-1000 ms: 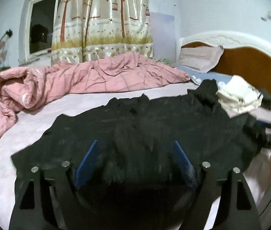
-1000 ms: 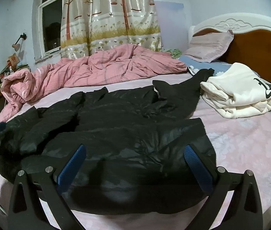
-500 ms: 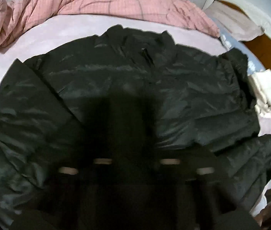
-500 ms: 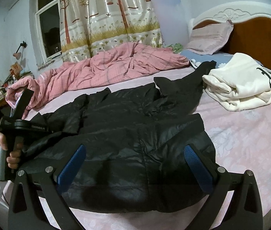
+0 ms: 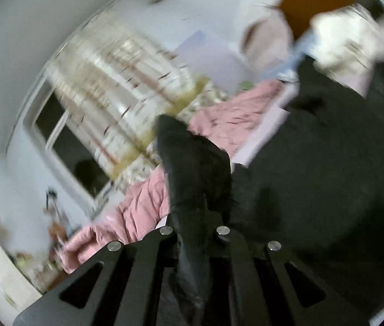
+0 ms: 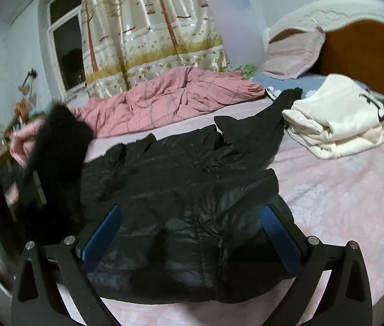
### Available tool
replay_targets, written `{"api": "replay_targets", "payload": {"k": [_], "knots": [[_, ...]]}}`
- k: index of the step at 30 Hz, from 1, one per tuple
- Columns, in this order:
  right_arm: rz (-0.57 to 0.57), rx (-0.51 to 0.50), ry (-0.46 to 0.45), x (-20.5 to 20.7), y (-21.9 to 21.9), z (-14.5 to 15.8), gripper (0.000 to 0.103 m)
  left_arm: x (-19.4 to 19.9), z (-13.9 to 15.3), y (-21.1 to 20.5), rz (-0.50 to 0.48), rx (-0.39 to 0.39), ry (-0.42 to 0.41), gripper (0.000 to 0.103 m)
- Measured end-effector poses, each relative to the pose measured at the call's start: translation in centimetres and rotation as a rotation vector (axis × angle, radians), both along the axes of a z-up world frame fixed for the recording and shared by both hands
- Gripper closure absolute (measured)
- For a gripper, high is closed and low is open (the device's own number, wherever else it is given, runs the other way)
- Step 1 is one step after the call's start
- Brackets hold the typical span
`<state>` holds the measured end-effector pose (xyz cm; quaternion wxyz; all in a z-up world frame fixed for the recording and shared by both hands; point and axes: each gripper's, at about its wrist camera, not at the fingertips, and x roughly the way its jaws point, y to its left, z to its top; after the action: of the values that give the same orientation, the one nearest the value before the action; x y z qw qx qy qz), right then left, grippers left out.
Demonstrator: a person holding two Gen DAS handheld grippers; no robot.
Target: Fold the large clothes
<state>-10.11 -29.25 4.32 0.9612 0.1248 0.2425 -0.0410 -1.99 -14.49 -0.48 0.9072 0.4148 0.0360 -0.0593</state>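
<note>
A large black puffer jacket (image 6: 181, 179) lies spread on the pink bed sheet (image 6: 341, 195). My right gripper (image 6: 192, 217) hovers open over its near hem, the blue pads wide apart and nothing pinched between them. My left gripper (image 5: 194, 217) is shut on the jacket's left sleeve (image 5: 189, 157), which stands up from between the closed jaws. The left wrist view is tilted and blurred, with the rest of the jacket (image 5: 314, 163) at its right. In the right wrist view the raised sleeve (image 6: 58, 149) is a blurred black shape at the far left.
A crumpled pink quilt (image 6: 170, 100) lies along the far side of the bed. A folded white garment (image 6: 341, 119) sits at the right near a pillow (image 6: 292, 51) and the wooden headboard (image 6: 368, 49). Curtain (image 6: 151, 27) and window (image 6: 67, 46) stand behind.
My left gripper went from open above the jacket to shut on the left sleeve, then lifted it while rolling. The right gripper has stayed open over the hem.
</note>
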Motion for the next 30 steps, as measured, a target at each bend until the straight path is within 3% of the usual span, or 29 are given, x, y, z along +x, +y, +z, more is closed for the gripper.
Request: {"api": "replay_targets", "payload": {"k": [5,9,12,19,21,24,25,30], "knots": [[0.02,0.091,-0.036,-0.5,-1.3,0.4,0.004,-2.8,-4.3,-1.7,-0.028,0.086,0.028,0.1],[0.087,0.128,-0.013,0.3,-1.0,0.2,0.012,-4.9,-5.3,-2.3,-0.078,0.05,0.091,0.099],[0.169,0.18,0.021,1.3,-0.1,-0.1,0.019,-6.3,-5.5,-2.7,-0.096,0.051,0.093,0.099],[0.325,0.287,0.17,5.7,2.9,-2.7,0.035,-6.9,-5.4,-2.2,-0.118,0.006,0.116,0.093],[0.345,0.268,0.207,6.5,4.1,-3.6,0.041,-6.9,-5.1,-1.9,-0.122,-0.017,0.134,0.088],[0.347,0.208,0.223,6.8,5.5,-4.1,0.081,-6.5,-4.5,-1.1,-0.122,-0.069,0.162,0.076],[0.342,0.189,0.221,6.7,5.7,-4.2,0.084,-6.4,-4.4,-1.0,-0.113,-0.08,0.159,0.068],[0.227,-0.044,0.11,5.9,6.7,-1.5,0.089,-6.6,-3.0,-0.1,-0.089,-0.132,0.135,0.06]]}}
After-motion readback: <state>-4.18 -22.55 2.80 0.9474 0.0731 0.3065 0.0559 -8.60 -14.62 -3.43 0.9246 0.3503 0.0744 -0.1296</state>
